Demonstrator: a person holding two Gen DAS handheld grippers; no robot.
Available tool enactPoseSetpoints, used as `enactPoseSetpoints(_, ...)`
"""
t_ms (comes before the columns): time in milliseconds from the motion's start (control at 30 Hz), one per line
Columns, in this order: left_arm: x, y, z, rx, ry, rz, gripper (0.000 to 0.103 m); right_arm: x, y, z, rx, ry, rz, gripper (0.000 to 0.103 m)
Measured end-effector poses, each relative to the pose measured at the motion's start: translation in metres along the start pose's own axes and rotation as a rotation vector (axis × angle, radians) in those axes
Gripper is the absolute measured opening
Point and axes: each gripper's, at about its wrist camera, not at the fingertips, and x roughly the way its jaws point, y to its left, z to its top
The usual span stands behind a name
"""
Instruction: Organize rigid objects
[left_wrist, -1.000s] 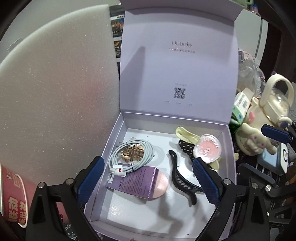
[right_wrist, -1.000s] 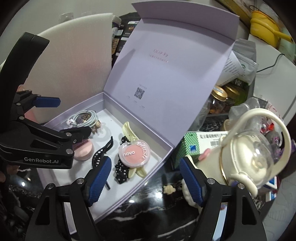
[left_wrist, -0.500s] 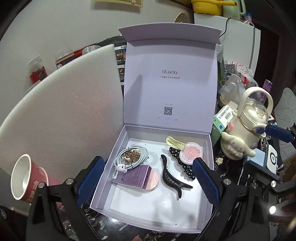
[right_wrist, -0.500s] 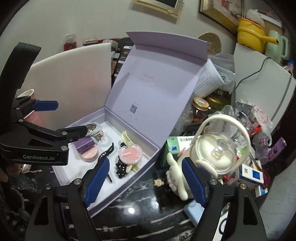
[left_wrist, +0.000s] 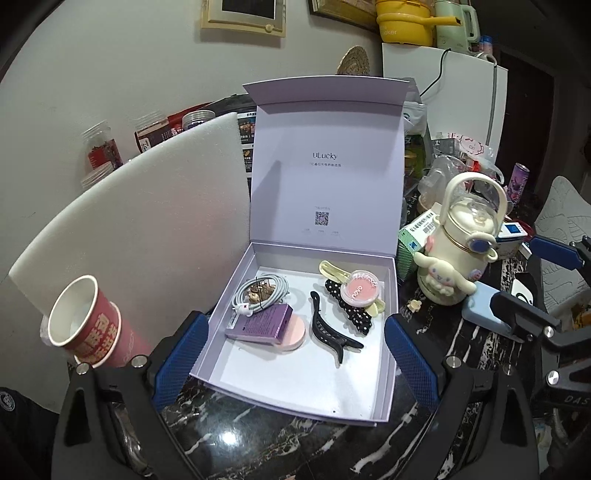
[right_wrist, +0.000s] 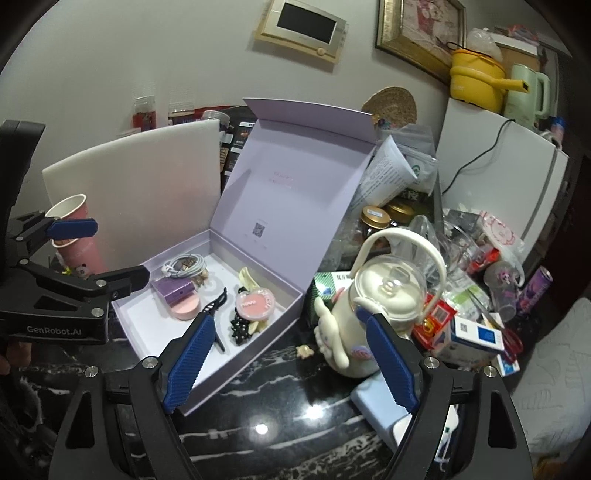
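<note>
Marble tabletop (left_wrist: 280, 439); lilac box (left_wrist: 380, 406) lid reads "ULucky"; compact (left_wrist: 361, 290) "novo".

Red paper cup (left_wrist: 83, 325) against white foam board (left_wrist: 147, 236); cream character kettle (left_wrist: 458, 251) (clear domed lid) on black marbled table (right_wrist: 288, 428); yellow pot (right_wrist: 476, 79) atop white fridge (right_wrist: 513, 173).

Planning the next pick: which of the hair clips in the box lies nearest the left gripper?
The black claw clip, alone mid-box, nearest the left gripper. The yellow clip lies farther back under the blush compact.
</note>
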Motion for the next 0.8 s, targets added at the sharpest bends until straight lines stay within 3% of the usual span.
enactPoseSetpoints(200, -0.011, -0.008, -0.019, 0.004, 0.007, -0.012, 0.097, -0.01, 0.001, -0.013, 0.011, -0.001, -0.038, 0.085)
enactPoseSetpoints(467, -0.023, -0.012, -0.041, 0.007, 0.021, -0.011, 0.097, -0.016, 0.004, -0.033, 0.045, 0.036, -0.028, 0.085)
enactPoseSetpoints(800, -0.032, -0.019, -0.042, 0.033, 0.009, -0.004, 0.097, -0.019, 0.006, -0.045, 0.059, 0.064, -0.026, 0.085)
